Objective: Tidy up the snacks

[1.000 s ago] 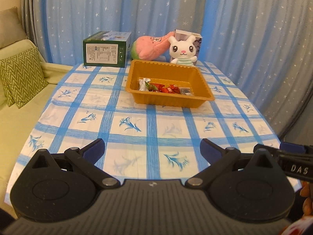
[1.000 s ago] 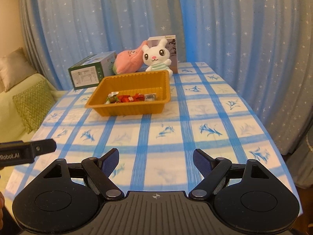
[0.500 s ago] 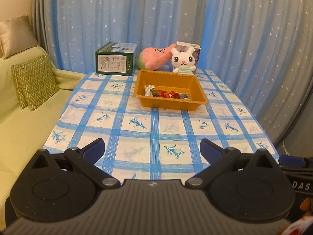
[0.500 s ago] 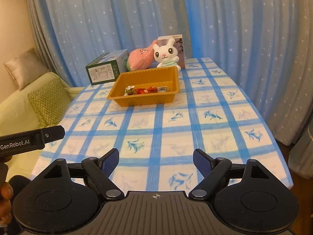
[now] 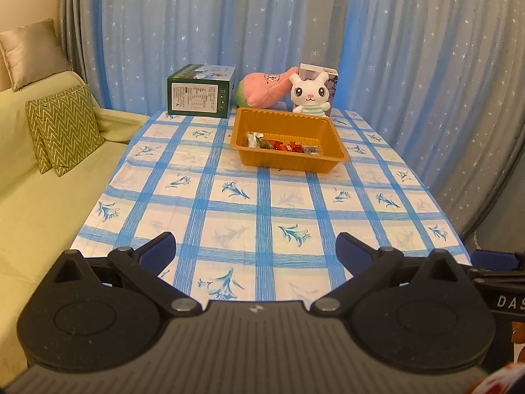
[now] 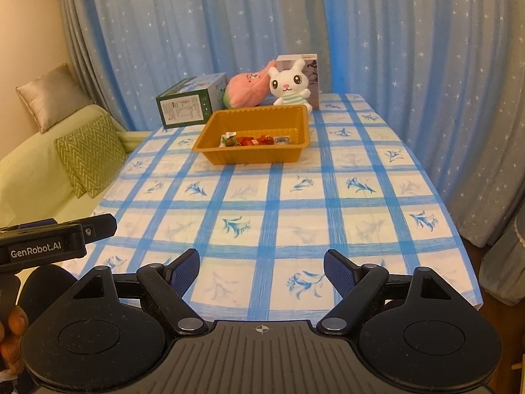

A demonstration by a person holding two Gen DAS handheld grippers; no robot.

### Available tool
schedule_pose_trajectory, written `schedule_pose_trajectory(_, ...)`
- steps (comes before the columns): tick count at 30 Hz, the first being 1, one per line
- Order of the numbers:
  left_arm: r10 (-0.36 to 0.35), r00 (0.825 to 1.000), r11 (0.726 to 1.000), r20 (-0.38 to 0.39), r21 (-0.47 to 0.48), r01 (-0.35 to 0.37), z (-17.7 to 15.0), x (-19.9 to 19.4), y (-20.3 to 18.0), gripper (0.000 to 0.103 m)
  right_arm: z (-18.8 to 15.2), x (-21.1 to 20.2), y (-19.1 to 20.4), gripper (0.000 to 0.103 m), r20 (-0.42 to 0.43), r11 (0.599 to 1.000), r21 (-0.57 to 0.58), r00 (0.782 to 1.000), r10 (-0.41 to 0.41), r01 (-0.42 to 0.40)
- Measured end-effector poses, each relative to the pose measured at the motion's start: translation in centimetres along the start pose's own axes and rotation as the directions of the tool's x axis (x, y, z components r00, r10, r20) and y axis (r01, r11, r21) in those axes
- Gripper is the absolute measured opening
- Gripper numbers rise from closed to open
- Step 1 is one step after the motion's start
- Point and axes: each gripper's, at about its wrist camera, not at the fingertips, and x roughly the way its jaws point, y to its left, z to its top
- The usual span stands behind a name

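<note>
An orange plastic tray point(image 5: 331, 161) point(image 6: 226, 157) stands on the far half of the table, holding several small wrapped snacks point(image 5: 282, 145) point(image 6: 252, 140) in a row along its near wall. My left gripper point(image 5: 256, 254) hangs open over the table's near edge, far short of the tray, with nothing between its blue-padded fingers. Beside it my right gripper point(image 6: 261, 272) is open and empty too, above the near edge. The left gripper's body point(image 6: 49, 243) shows at the left of the right wrist view.
A green carton point(image 5: 200, 92), a pink plush point(image 5: 262, 90), a white rabbit plush point(image 5: 311, 93) and a small box point(image 6: 303, 72) line the far edge. A blue-checked cloth point(image 5: 262, 203) covers the table. A yellow-green sofa point(image 5: 32, 190) with cushions lies left; starred curtains hang behind.
Both grippers have pulled back from the tray and risen, so the tray looks smaller and the table's near edge and the sofa have come into view. The jaws have stayed open.
</note>
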Motion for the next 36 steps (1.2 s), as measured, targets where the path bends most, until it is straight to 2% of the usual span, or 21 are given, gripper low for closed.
schedule_pose_trajectory(36,-0.021,1.0,0.999,-0.021,0.04,0.022,-0.98,0.25,-0.97,0.103,-0.33,-0.03,-0.68,0.083,0.017,0.999,0.042,1.0,-0.016,0.015)
